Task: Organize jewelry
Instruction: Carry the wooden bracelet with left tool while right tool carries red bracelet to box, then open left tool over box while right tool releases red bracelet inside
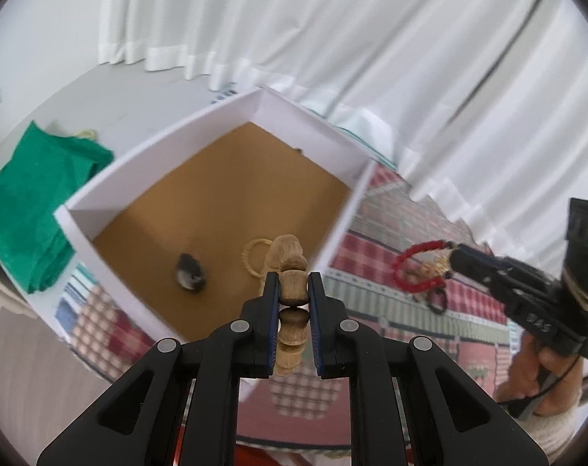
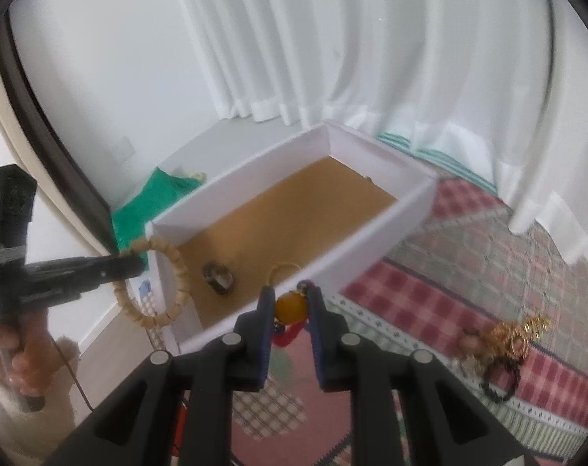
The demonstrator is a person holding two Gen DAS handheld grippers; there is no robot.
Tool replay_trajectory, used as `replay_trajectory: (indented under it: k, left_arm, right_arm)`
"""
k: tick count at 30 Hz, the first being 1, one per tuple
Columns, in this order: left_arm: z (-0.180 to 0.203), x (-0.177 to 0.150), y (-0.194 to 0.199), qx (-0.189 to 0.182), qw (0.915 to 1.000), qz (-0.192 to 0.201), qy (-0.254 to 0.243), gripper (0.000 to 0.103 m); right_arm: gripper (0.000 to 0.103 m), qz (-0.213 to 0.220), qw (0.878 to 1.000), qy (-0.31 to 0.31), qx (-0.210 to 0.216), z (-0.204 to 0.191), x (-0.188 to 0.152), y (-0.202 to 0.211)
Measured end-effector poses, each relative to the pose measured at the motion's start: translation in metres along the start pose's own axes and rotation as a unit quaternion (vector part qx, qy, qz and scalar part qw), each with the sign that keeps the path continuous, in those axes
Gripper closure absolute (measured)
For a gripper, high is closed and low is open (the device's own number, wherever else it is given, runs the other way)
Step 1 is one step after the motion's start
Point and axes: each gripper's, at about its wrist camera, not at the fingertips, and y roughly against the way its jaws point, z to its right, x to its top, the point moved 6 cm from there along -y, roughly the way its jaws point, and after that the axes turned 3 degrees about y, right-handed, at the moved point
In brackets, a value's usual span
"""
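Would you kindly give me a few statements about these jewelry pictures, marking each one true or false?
1. The left claw grips a wooden bead bracelet. True.
2. The right claw is empty. False: it holds a red bracelet by its amber bead.
3. The white box already holds a dark ring. True.
4. A green cloth lies inside the box. False: it lies outside, beside it.

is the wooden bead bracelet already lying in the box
No, the wooden bead bracelet is clamped in the left gripper above the white box, not resting on its brown floor.
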Motion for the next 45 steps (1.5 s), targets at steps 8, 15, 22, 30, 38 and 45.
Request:
replay_trajectory:
  k: [8, 15, 22, 30, 38, 45]
  left_arm:
    - [-0.028, 0.025, -0.033, 0.017, 0.9997, -0.005, 0.014, 0.090]
    - [-0.039, 0.040, -0.068, 0.028, 0.9992, -0.012, 0.026, 0.090]
    - [-0.053, 0.047, -0.102, 0.055, 0.9978, -0.019, 0.033, 0.090]
    - [-0.061, 0.053, -0.114, 0.119, 0.9926, 0.017, 0.016, 0.018]
    - [-0.018, 0.018, -0.084, 0.063, 0.9971, 0.036, -0.023, 0.017]
    - [0.064, -0.044, -0.069, 0.005, 0.9940, 0.036, -0.103, 0.012]
  right_arm:
    - [0.086, 0.013, 0.999, 0.026, 0.018, -0.030, 0.041, -0.030]
    - [0.086, -0.016, 0.999, 0.034, 0.015, -0.042, 0.061, -0.094]
    - [0.086, -0.041, 0.998, 0.039, -0.005, -0.041, 0.065, -0.154]
    - [0.035, -0.011, 1.000, -0.005, -0.003, -0.031, 0.067, -0.165]
    - [0.025, 0.042, 0.997, 0.028, -0.056, -0.012, 0.043, -0.104]
    - [0.023, 0.071, 0.992, 0.010, -0.100, 0.032, -0.026, -0.037]
